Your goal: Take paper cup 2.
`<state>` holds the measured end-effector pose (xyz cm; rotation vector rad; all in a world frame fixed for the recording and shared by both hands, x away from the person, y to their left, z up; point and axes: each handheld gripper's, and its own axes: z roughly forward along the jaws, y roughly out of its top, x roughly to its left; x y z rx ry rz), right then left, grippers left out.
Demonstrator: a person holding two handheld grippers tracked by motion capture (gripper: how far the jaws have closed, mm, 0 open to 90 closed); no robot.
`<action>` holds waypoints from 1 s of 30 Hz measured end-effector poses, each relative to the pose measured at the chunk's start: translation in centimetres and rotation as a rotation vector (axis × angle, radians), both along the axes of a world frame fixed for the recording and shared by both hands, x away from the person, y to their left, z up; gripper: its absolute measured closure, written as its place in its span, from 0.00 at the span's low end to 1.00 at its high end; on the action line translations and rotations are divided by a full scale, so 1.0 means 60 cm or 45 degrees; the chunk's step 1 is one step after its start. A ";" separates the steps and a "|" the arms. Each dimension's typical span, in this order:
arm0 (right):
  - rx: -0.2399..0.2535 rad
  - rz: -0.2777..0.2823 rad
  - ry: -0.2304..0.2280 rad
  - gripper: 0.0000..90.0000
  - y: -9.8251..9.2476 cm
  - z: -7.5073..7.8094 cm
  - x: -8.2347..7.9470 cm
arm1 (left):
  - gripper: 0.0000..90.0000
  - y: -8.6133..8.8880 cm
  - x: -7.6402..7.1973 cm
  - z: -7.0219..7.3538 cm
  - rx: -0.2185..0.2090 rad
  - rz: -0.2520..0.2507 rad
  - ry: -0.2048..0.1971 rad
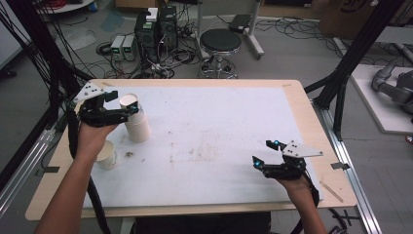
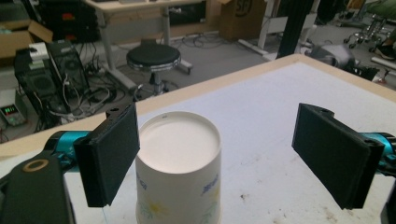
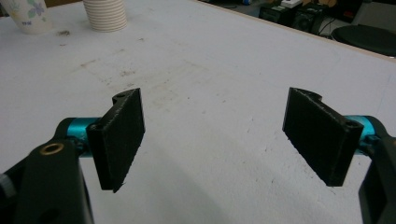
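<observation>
High view: a white table (image 1: 219, 141) with a wooden rim is seen from above. Near its left edge a stack (image 1: 136, 119) of upturned paper cups is stood, base uppermost. A single cup (image 1: 107, 155), mouth up, is placed just in front of and to the left of the stack, apart from it. The left gripper (image 1: 130, 108) is held level at the top of the stack, its grey plate lying to the left over the hand. The right gripper (image 1: 267, 153) is held low over the table's right front part, well apart from both the stack and the cup, with nothing between its jaws.

Left gripper view: the stack (image 2: 179, 168) is seen between the jaws of the left gripper (image 2: 215, 156), which are spread wide. The left pad lies just beside the rim of the top cup; whether it touches cannot be told. The right pad is clearly apart from it, with bare table between. The top cup's flat white base faces the camera, and a printed blue and yellow pattern is visible on its side.

Right gripper view: the jaws of the right gripper (image 3: 212, 140) are spread wide over bare, lightly stained table. The ribbed stack (image 3: 105, 15) and the flower-printed cup (image 3: 29, 16) are seen far off at upper left.
</observation>
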<state>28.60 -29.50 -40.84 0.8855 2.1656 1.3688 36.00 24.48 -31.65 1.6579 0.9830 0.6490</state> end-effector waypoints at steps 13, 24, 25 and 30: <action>-0.003 0.000 0.004 0.24 -0.002 -0.001 -0.002 | 0.20 -0.002 0.046 -0.025 0.033 0.011 0.127; -0.003 0.004 0.008 0.24 -0.004 -0.001 -0.002 | 0.34 -0.001 0.060 -0.037 0.078 0.020 0.178; -0.003 0.004 0.008 0.24 -0.004 -0.001 -0.002 | 0.35 -0.001 0.060 -0.037 0.078 0.020 0.178; 0.000 0.003 0.015 0.24 -0.004 -0.001 -0.003 | 0.37 -0.001 0.057 -0.034 0.081 0.021 0.154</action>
